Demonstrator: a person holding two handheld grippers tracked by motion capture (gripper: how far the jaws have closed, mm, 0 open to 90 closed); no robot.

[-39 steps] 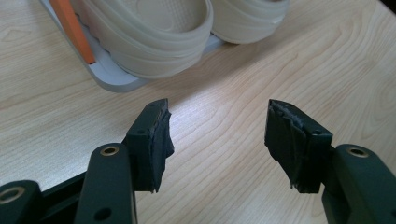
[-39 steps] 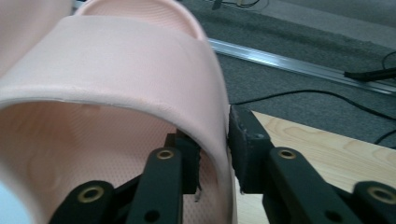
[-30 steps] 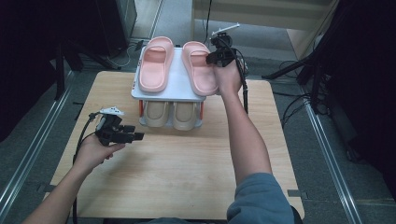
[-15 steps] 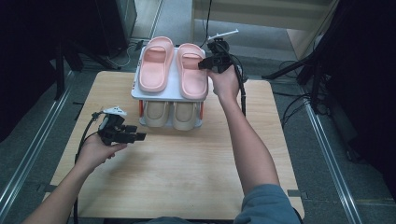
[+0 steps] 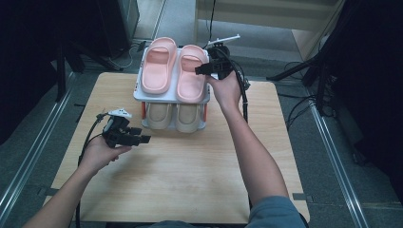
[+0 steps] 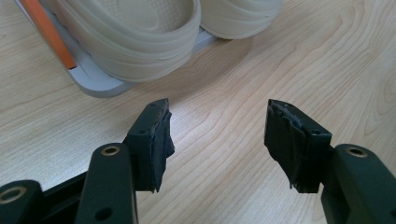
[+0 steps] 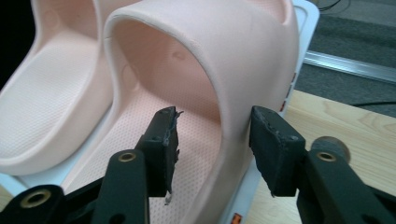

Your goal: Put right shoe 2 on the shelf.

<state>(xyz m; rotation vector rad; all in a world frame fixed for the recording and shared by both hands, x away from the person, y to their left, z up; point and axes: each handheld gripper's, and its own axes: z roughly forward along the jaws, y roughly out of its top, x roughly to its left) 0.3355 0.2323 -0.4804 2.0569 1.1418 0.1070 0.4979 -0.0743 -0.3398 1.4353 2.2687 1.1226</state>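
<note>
The right gripper [image 5: 202, 71] stands at the right pink slipper [image 5: 191, 76] on the rack's [image 5: 142, 97] top shelf. Its jaws have just been opening; they straddle the strap's side wall, one inside and one outside, without pressing it. The left pink slipper [image 5: 158, 66] lies just beside. The left gripper [image 5: 142, 139] hovers over the tabletop [image 5: 190, 166] near the beige slippers [image 5: 173, 116] below, jaws apart and empty.

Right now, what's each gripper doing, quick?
Left gripper: open, empty, over the wooden table.
Right gripper: just opening, fingers astride the pink foam slipper's strap wall, not pressing.
</note>
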